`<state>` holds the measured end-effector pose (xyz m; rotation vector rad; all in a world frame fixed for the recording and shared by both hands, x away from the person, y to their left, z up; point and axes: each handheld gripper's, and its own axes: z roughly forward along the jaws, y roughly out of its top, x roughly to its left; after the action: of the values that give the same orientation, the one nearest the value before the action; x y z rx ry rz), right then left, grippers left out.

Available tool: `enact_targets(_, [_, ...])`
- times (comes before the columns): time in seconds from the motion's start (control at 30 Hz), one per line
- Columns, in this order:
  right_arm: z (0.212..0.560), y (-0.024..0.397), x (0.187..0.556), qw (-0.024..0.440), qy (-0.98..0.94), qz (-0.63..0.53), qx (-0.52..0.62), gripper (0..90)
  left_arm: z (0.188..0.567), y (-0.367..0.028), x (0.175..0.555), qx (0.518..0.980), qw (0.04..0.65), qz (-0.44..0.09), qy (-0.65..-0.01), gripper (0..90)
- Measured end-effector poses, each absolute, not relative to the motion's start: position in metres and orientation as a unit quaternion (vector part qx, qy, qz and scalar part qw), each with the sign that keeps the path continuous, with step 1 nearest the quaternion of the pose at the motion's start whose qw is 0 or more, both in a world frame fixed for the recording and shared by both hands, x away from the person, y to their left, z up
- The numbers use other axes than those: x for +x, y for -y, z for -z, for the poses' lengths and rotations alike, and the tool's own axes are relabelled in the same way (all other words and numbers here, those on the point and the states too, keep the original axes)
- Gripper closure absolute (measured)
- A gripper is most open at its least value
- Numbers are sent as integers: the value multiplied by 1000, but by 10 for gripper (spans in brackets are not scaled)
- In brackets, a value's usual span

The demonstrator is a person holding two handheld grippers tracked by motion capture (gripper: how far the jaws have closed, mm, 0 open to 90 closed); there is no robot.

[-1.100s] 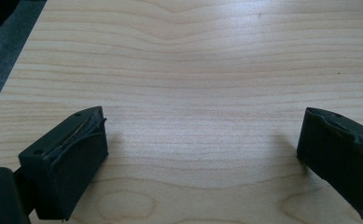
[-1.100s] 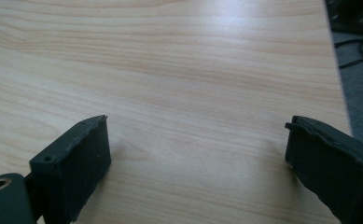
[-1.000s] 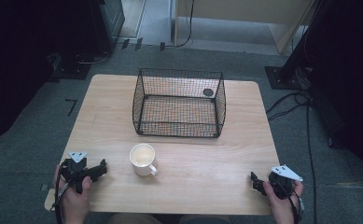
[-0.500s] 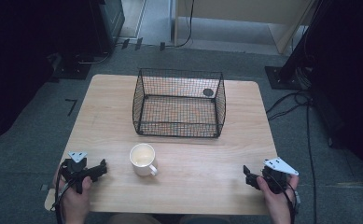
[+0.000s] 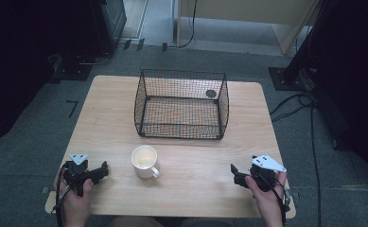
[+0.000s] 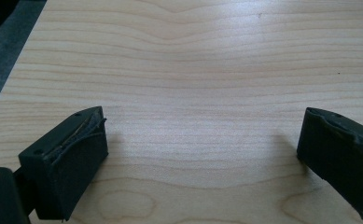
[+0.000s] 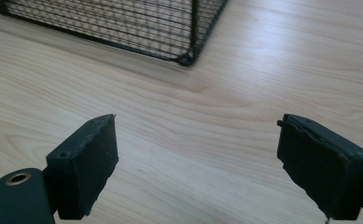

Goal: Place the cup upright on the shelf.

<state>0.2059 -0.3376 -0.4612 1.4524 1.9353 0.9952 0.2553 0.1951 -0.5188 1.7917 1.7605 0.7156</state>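
Observation:
A white mug (image 5: 144,161) stands upright near the table's front, handle toward the right front. Behind it sits a black wire basket (image 5: 181,105) with a small dark round object (image 5: 211,93) inside at its back right. My left gripper (image 5: 101,170) rests at the front left of the table, jaws wide apart over bare wood (image 6: 202,135), left of the mug. My right gripper (image 5: 235,174) is at the front right, open, with nothing between its jaws (image 7: 198,154); the basket's corner (image 7: 188,58) lies ahead of it.
The light wooden table (image 5: 110,104) has rounded corners and stands on grey floor. Cables (image 5: 309,123) run along the floor at the right. Dark equipment stands at the back left and right.
My right gripper has shifted a little to the left and inward along the front edge. The left gripper, mug and basket have stayed put.

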Motion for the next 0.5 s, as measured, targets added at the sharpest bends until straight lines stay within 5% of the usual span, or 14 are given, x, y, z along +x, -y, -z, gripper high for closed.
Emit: enact_targets(0.5, [449,298,213,246,-733,-390,500,122,519,-195,255,662,262,-264,-650,18])
